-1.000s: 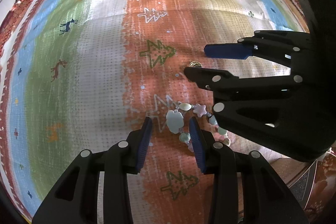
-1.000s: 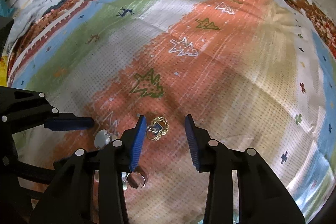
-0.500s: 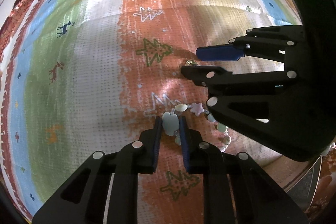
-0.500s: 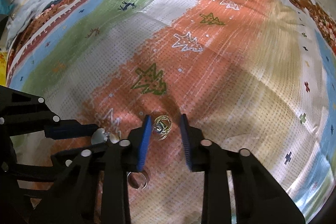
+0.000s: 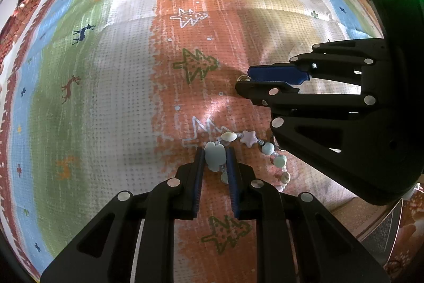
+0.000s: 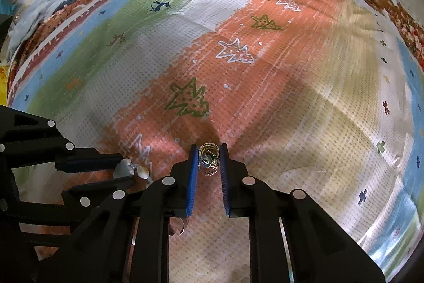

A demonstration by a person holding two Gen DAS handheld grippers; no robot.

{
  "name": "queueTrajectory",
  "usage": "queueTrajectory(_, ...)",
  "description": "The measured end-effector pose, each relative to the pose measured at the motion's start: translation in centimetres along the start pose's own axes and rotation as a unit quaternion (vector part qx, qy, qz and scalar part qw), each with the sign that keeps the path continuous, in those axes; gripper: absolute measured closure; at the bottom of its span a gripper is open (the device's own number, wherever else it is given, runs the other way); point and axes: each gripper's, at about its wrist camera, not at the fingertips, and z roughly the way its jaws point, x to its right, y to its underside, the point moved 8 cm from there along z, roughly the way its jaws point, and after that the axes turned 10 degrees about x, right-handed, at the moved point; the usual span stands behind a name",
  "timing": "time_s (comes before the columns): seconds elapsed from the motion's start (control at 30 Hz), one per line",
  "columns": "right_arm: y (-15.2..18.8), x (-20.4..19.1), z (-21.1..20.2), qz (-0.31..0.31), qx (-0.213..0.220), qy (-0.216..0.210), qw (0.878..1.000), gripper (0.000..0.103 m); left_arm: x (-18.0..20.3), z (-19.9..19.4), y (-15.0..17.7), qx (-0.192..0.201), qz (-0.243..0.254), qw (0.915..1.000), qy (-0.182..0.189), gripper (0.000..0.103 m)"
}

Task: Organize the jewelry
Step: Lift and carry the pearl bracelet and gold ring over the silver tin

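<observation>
Pickup step: left gripper [image 5: 215, 159] jaws pinched on the beaded bracelet's [image 5: 254, 147] pale charm, right gripper [image 6: 208, 159] jaws pinched on the gold earring [image 6: 208, 159], both mid-cloth [image 5: 119, 86] on the orange stripe; next likely a slow straight lift.

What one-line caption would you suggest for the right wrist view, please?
Right gripper closed on a small gold filigree earring over the striped tree-patterned cloth, left gripper alongside holding a pale beaded bracelet.
</observation>
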Motion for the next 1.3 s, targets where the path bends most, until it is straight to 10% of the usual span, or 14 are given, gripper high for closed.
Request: queueTrajectory(1.3, 2.3, 4.0, -10.3, 0.091, 0.077, 0.084, 0.989, 0.088, 0.6, -7.8, -3.3, 0.128, -0.015, 0.9916, -0.006, 0.087)
